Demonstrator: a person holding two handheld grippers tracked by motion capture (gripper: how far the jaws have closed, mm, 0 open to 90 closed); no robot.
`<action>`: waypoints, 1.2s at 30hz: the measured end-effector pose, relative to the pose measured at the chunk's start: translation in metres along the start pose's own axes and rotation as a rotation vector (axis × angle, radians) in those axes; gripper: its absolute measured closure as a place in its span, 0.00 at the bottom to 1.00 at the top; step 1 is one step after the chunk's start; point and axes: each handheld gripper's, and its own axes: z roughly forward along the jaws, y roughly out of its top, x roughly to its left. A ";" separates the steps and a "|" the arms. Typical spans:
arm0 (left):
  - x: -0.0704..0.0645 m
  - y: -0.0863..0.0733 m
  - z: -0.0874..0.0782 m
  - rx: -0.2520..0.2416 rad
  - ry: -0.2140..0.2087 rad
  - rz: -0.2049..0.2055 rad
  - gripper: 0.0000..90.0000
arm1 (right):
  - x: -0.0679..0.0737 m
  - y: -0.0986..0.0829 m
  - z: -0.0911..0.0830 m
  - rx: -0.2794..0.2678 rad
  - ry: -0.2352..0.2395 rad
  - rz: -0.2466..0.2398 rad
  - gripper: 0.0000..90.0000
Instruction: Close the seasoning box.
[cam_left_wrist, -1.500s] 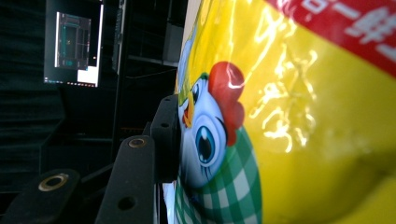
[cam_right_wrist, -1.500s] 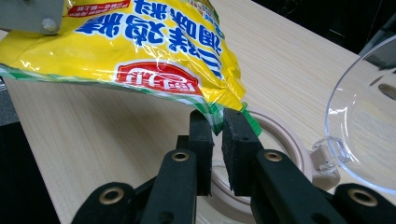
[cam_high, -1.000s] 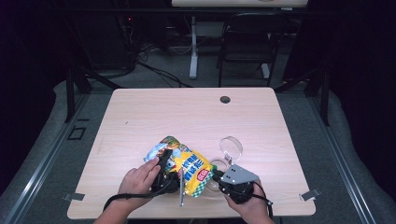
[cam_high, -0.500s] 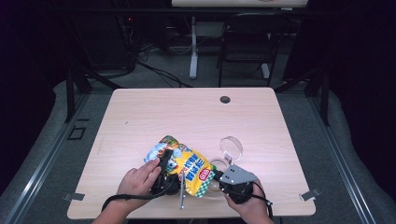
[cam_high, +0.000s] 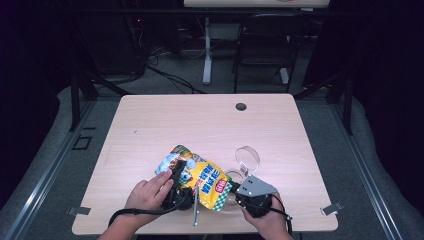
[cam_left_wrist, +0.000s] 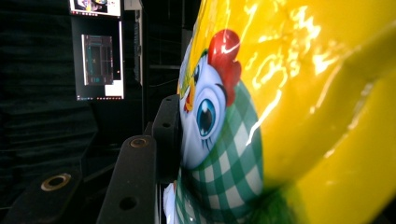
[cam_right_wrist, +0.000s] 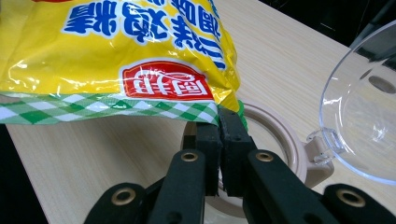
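A yellow snack bag (cam_high: 200, 177) with a green checked edge and a cartoon chicken is held above the front of the table. My left gripper (cam_high: 178, 171) grips its left side; in the left gripper view one black jaw presses the chicken print on the bag (cam_left_wrist: 289, 116), and the other jaw is hidden behind it. My right gripper (cam_right_wrist: 219, 123) is shut on the bag's (cam_right_wrist: 116, 56) green checked lower corner. In the high view the right gripper (cam_high: 232, 188) is at the bag's right end, under its grey plate.
A round beige-rimmed container (cam_right_wrist: 285, 140) sits just behind the right jaws, its clear hinged lid (cam_right_wrist: 369, 102) standing open. The same lid (cam_high: 247, 157) is right of the bag. A dark cable hole (cam_high: 241, 106) marks the table's far edge. A chair (cam_high: 265, 45) stands beyond.
The right gripper has crept slightly left toward the bag. The bag and left hand have barely shifted; both grips stay the same.
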 end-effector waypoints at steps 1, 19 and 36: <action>0.001 0.001 0.000 -0.005 0.003 0.007 0.68 | 0.000 0.000 0.000 0.004 -0.001 0.002 0.98; 0.003 0.005 -0.003 -0.017 -0.002 0.043 0.68 | -0.007 -0.004 -0.002 0.009 0.023 0.056 0.98; 0.010 0.008 -0.006 -0.010 -0.009 0.114 0.68 | -0.007 -0.005 -0.001 0.007 0.019 0.060 0.98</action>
